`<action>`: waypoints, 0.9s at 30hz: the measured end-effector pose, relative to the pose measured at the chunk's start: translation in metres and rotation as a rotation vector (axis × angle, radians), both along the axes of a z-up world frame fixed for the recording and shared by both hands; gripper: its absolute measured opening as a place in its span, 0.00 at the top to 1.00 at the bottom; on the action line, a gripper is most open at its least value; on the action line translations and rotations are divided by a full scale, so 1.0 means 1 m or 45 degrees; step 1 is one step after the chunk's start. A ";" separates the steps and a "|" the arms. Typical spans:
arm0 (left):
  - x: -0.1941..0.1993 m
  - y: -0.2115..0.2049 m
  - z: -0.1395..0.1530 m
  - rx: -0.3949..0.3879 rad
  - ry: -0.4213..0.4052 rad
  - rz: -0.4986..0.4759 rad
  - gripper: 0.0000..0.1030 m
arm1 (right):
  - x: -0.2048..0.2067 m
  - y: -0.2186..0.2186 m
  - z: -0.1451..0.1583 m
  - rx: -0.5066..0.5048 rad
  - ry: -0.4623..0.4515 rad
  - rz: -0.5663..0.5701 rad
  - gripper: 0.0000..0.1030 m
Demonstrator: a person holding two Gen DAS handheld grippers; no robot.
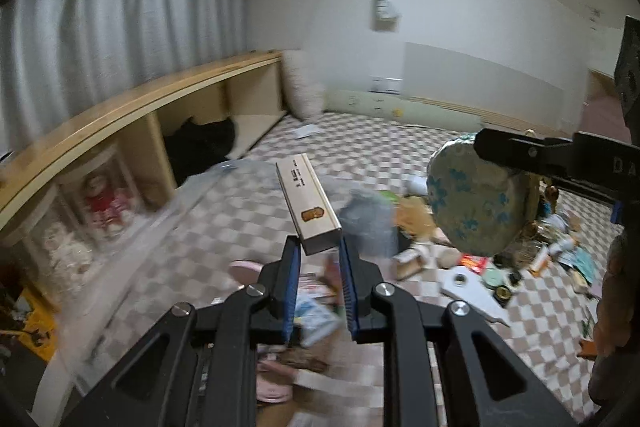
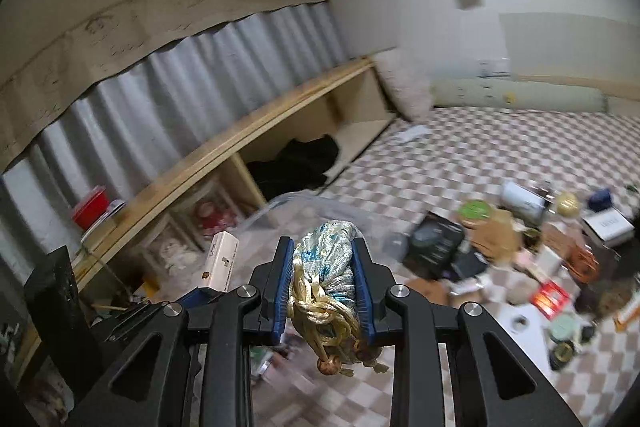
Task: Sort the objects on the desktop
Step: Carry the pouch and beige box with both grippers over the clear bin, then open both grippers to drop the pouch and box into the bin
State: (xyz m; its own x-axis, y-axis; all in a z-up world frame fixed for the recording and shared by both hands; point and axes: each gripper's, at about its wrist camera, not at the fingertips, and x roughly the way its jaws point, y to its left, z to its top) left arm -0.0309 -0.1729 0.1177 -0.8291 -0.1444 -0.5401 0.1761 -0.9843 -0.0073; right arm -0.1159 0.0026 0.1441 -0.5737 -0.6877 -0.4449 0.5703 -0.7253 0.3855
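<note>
Gripping a long cream box (image 1: 308, 203) by its near end, the left gripper (image 1: 319, 247) holds it lifted and tilted away over a checkered surface (image 1: 248, 199), its blue-padded fingers pressed against the box's sides. The right gripper (image 2: 323, 259) is clamped on a pale fabric pouch with blue flowers (image 2: 332, 259), whose knotted gold cord (image 2: 320, 311) and brown bead hang down between the fingers. In the left wrist view the same pouch (image 1: 474, 195) shows rounded and raised in the air at right, held by the right gripper's black finger. In the right wrist view the box (image 2: 220, 261) stands up at lower left, beside the pouch but apart from it.

Below both tools, a pink-and-white checkered cover spreads across the whole surface. A blurred clear plastic container (image 2: 312, 211) lies just beyond the grippers. To the right, a loose pile of small objects (image 2: 532, 255) is scattered over the checks: boxes, round tins, a green lid, a red packet.

Along the left runs a low wooden shelf (image 1: 132, 107) with open compartments; one holds dark cloth (image 1: 200, 143), another dolls (image 1: 102, 199) in clear cases. Grey curtains (image 1: 100, 27) hang above it. A fluffy white cushion (image 1: 302, 87) and a pale green bolster (image 1: 400, 107) lie against the far white wall.
</note>
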 end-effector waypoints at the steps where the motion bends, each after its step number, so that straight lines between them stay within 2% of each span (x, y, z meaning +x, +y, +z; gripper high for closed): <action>1: 0.000 -0.010 -0.001 0.002 -0.009 0.025 0.81 | -0.003 -0.012 0.000 -0.001 -0.001 0.022 0.72; 6: -0.009 -0.053 -0.010 0.023 -0.066 0.114 0.81 | -0.022 -0.061 -0.013 -0.007 -0.060 0.116 0.72; 11: -0.031 -0.076 -0.017 0.075 -0.143 0.111 0.81 | -0.045 -0.097 -0.029 0.042 -0.103 0.138 0.72; 17: -0.048 -0.077 -0.027 0.105 -0.212 0.112 0.81 | -0.071 -0.118 -0.048 0.119 -0.128 0.096 0.72; 22: -0.057 -0.078 -0.038 0.149 -0.266 0.103 0.79 | -0.083 -0.126 -0.071 0.161 -0.205 0.105 0.72; 23: -0.056 -0.080 -0.039 0.173 -0.265 0.104 0.73 | -0.084 -0.128 -0.075 0.169 -0.217 0.111 0.72; 25: -0.055 -0.084 -0.040 0.222 -0.260 0.105 0.19 | -0.087 -0.129 -0.083 0.190 -0.245 0.106 0.71; 26: -0.054 -0.084 -0.038 0.217 -0.244 0.124 0.13 | -0.087 -0.130 -0.086 0.196 -0.257 0.093 0.61; 27: -0.052 -0.085 -0.036 0.211 -0.227 0.143 0.12 | -0.088 -0.130 -0.088 0.202 -0.267 0.081 0.33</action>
